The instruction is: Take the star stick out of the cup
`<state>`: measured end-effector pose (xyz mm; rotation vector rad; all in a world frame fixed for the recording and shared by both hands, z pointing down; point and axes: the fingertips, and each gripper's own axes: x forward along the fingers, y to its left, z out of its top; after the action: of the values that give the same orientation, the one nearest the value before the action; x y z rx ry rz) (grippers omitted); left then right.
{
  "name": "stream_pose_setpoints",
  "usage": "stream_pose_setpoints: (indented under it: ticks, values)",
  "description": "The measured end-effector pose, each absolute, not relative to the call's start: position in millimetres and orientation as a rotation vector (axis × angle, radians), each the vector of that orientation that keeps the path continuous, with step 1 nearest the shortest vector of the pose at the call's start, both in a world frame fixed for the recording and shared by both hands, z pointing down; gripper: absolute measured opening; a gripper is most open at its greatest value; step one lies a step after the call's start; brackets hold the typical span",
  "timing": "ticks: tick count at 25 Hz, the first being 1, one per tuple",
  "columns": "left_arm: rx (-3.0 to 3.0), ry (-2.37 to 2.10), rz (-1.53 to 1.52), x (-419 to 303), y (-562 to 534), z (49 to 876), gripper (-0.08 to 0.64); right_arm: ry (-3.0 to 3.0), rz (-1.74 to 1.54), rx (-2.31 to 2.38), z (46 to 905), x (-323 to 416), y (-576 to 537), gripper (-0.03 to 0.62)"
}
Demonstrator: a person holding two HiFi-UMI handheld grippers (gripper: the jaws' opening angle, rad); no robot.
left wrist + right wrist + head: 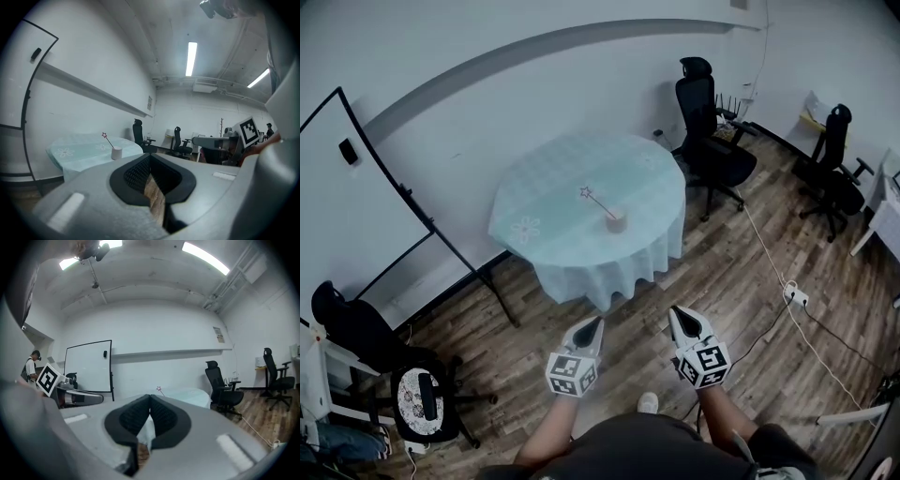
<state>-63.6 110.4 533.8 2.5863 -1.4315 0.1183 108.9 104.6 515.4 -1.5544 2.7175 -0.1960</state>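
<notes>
A small pale cup (pixel 616 221) stands near the middle of a round table with a light blue cloth (pixel 553 202). A thin star stick (pixel 595 200) leans out of it up and to the left. The left gripper view shows the cup (pixel 116 153) and the star stick (pixel 107 140) far off on the table. In the right gripper view only the star tip (pixel 159 389) peeks above the jaws. My left gripper (pixel 592 328) and right gripper (pixel 682 321) hover over the floor well short of the table, both shut and holding nothing.
A whiteboard on a stand (pixel 356 202) is left of the table. Black office chairs (pixel 710 141) stand behind it to the right, and another chair (pixel 370 342) at lower left. A power strip and cable (pixel 795 296) lie on the wooden floor at the right.
</notes>
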Motion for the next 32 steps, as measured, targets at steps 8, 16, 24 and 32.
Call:
stream_pose_setpoints:
  ticks: [8,16,24,32]
  values:
    - [2.549,-1.486,0.134,-28.3,78.8,530.9,0.005,2.726,-0.256,-1.477,525.2,138.6,62.2,0.003]
    - [2.519,-1.48,0.153,-12.4,59.6,535.8,0.005,2.721,-0.318,-1.398,525.4,137.5,42.2,0.003]
    - [2.563,-1.502,0.144,-8.4,23.2,529.4,0.005,2.649,-0.282,-1.438,507.4,146.0,12.6,0.004]
    - [2.591,-1.488,0.111,-20.9,-28.5,520.6,0.005,2.635,-0.219,-1.463,490.1,135.5,-39.3,0.003]
